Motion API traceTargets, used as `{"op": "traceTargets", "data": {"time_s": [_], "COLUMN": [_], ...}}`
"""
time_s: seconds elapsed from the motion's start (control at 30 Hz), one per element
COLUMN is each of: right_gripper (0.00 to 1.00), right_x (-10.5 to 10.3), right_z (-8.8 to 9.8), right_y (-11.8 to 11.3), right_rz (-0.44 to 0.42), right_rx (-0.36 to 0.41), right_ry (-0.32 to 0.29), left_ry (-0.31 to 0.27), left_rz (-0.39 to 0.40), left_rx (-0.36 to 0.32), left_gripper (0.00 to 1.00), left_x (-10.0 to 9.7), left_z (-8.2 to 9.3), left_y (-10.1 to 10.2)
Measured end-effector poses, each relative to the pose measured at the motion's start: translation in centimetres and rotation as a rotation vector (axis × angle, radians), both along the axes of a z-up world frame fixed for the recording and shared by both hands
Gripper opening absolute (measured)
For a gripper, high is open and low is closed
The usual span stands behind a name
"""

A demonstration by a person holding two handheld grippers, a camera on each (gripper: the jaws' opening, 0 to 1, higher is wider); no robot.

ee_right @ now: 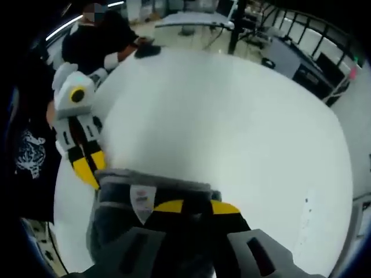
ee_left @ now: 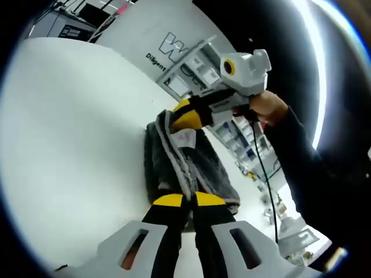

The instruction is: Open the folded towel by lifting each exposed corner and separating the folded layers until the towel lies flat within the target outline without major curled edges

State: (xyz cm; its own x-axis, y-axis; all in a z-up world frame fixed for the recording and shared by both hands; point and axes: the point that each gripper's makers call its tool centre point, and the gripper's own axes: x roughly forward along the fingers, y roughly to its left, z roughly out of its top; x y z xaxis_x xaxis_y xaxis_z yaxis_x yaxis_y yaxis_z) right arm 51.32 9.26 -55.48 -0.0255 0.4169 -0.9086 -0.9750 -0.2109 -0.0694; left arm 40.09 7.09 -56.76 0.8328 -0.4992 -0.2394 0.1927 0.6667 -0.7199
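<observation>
Grey plush folded towel [ee_left: 185,162] hangs pinched between both yellow-tipped grippers, left [ee_left: 186,201] and right [ee_right: 196,207], above white table [ee_right: 232,116]. Risk: uneven pull bunches layers, edge slips free.

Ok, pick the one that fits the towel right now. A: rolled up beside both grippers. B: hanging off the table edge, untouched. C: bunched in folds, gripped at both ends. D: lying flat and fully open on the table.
C: the grey towel is bunched in folds on the white table, with the left gripper shut on its near end and the right gripper shut on its far end.
</observation>
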Motion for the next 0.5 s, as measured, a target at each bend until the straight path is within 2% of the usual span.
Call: {"op": "traceTargets", "data": {"time_s": [0.4, 0.5], "right_gripper": [0.06, 0.06], "right_x": [0.19, 0.33], "right_z": [0.33, 0.27], "right_y": [-0.07, 0.01], "right_rz": [0.000, -0.003], "right_rx": [0.012, 0.012], "right_ry": [-0.006, -0.011], "left_ry": [-0.009, -0.022], "left_rz": [-0.005, 0.002], "left_rx": [-0.004, -0.029], "left_gripper": [0.02, 0.02], "left_x": [0.00, 0.10], "left_z": [0.19, 0.52], "left_y": [-0.10, -0.03]}}
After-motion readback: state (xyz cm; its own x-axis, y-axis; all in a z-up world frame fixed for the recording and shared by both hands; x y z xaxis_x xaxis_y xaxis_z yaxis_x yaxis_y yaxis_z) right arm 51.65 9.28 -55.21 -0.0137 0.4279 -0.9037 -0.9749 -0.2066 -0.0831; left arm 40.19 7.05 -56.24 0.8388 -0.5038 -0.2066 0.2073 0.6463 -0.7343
